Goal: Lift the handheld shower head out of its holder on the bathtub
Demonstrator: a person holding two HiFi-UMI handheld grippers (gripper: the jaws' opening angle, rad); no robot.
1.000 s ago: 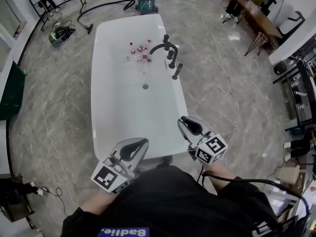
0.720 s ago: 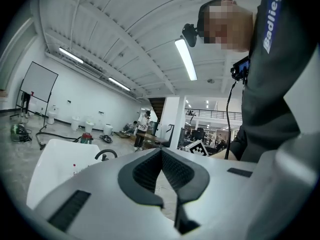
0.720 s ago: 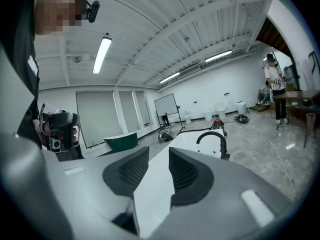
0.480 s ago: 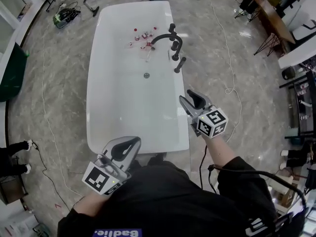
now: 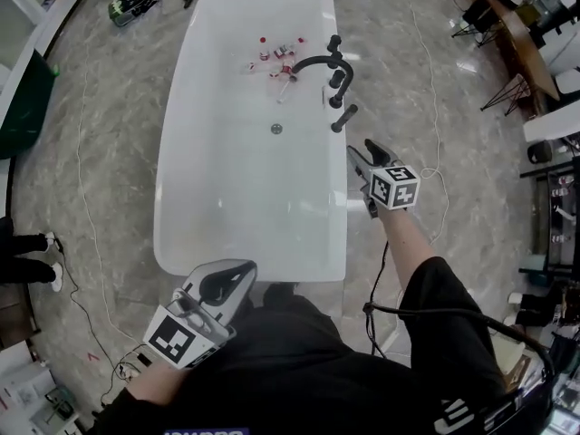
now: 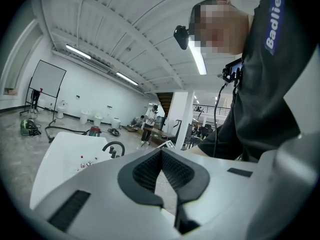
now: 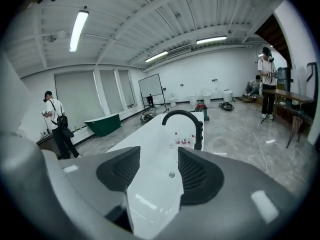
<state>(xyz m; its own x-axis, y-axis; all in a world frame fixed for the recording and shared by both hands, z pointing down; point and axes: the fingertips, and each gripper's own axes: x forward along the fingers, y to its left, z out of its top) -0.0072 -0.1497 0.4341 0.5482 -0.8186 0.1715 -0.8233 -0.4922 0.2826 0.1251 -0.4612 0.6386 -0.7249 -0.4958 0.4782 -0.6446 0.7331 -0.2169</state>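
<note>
shower head point(image 5: 345, 118) on the bathtub's point(image 5: 249, 263) right rim, before the faucet point(image 5: 316, 62); bottles point(image 5: 276, 58) inside.

The head view looks steeply down from above the near end of the white bathtub point(image 5: 249, 152), taking in its full length and the marble floor point(image 5: 109, 152) on both sides. The left gripper view sits low and back from that near end, facing almost level across the hall. The right gripper view looks from close by the tub's side along its length. All three share the bathtub and its black arched faucet point(image 5: 317, 62).
</note>
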